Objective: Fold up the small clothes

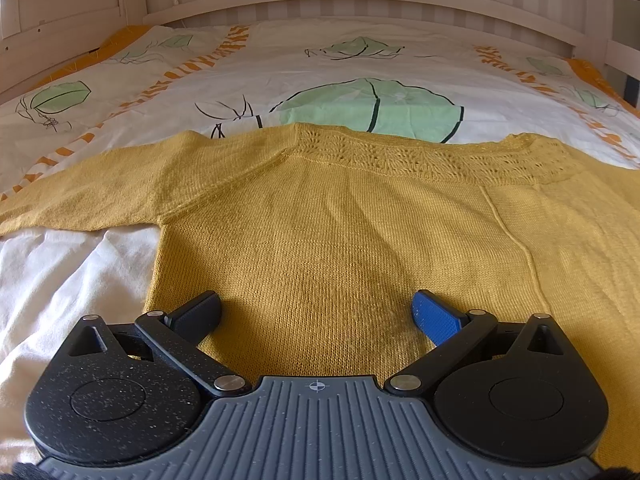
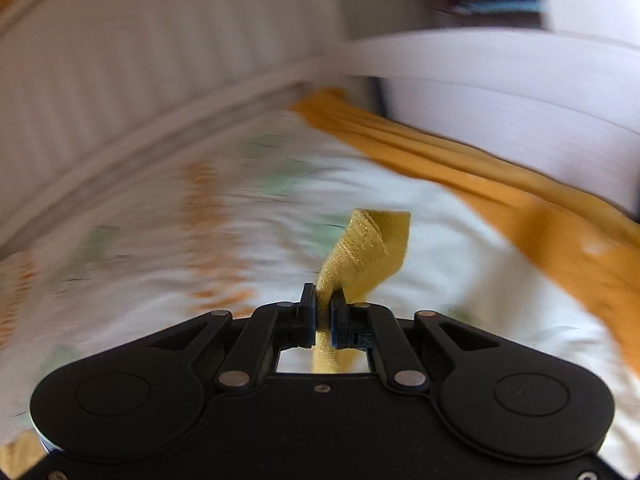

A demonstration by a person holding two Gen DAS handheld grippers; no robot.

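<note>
A: Left wrist view. Mustard knit sweater (image 1: pixel 320 216) lies spread flat on the bed, neckline with openwork yoke at the far side, one sleeve (image 1: pixel 80 196) stretched out to the left across the leaf-print duvet (image 1: pixel 360 64).

B: And the left gripper (image 1: pixel 316 314)?

A: Jaws wide apart, empty. Both fingertips sit low over the sweater's near part, the knit body filling the gap between them. Whether the tips touch the fabric, cannot tell. The dark fingertip is near the sweater's left side edge, where a white sheet (image 1: pixel 72 280) shows beside it.

B: Right wrist view?

A: Background badly smeared by motion blur. Right gripper (image 2: pixel 323 314) is clamped together on a narrow bunched strip of the same mustard knit (image 2: pixel 368 248). The fabric passes between the pads, runs down behind them toward the gripper body, and flares out ahead of the tips, twisted, its end held clear above the duvet.

B: Which part of the garment is it?

A: Cannot tell from this view. Beyond it, an orange border (image 2: pixel 520 200) of the bedding runs along the right, and a white bed rail (image 2: pixel 160 120) curves across the top left.
</note>
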